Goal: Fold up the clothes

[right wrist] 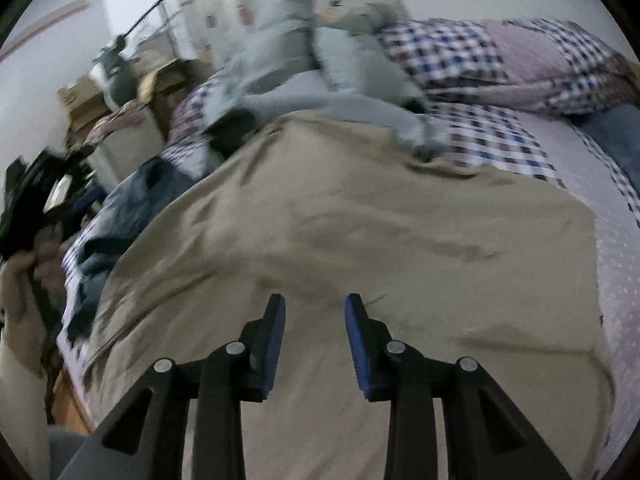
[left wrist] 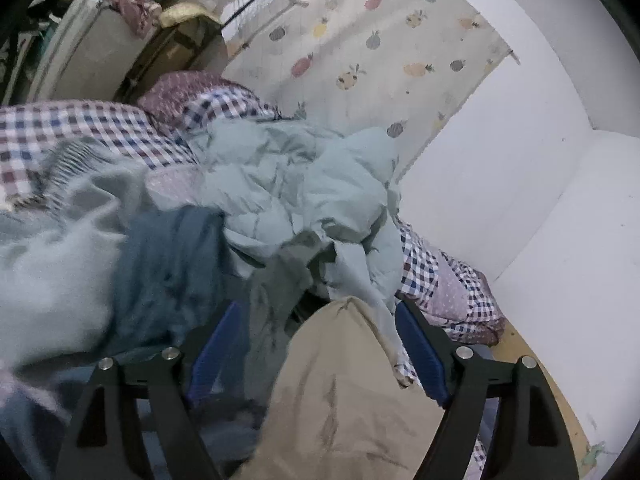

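Both released: left gripper [left wrist: 316,344] spread wide around khaki garment [right wrist: 340,220], right gripper [right wrist: 315,336] part-open above it, flat on bed [right wrist: 624,260] for folding.

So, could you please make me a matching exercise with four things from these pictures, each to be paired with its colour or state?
Things:
1. trousers
2. jacket
3. bedcover
4. right gripper

Colours or states:
A. checked in red, blue and white
B. open, nothing between the fingers
C. pale green, crumpled in a heap
D. beige, spread flat on the bed

Pairs: 1-D, 2-C, 3-A, 4-B
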Demonstrator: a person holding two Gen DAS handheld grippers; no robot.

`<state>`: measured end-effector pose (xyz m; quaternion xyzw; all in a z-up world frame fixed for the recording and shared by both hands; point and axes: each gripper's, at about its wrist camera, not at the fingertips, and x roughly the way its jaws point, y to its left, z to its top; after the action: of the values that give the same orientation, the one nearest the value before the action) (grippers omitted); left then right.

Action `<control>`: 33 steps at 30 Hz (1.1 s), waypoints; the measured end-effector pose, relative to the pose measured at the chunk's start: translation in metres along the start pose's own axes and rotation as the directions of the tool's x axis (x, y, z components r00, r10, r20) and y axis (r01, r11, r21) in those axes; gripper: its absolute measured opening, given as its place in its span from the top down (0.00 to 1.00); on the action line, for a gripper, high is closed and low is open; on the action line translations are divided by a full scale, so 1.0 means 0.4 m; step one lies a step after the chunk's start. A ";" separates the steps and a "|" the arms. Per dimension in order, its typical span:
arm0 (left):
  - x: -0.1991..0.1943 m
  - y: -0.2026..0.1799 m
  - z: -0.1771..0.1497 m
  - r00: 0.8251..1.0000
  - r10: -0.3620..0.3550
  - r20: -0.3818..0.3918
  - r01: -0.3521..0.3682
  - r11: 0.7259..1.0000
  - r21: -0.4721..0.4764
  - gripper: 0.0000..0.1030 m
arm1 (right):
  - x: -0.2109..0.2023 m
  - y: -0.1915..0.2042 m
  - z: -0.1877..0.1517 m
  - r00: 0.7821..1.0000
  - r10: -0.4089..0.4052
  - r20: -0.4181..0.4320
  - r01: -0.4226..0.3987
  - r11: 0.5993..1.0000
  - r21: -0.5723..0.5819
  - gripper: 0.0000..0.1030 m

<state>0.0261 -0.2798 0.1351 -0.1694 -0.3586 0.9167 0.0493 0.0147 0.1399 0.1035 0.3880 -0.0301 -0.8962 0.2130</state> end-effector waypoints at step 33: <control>-0.350 0.150 -0.365 0.904 0.277 -0.324 -0.232 0.957 0.172 0.18 | -0.150 0.435 -0.399 0.975 0.218 -0.031 -0.218 0.976 -0.012 0.61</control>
<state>0.2100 -0.2602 0.0329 -0.3691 -0.2589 0.8926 0.0020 0.2266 0.0240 0.0712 0.3940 -0.0624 -0.8617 0.3135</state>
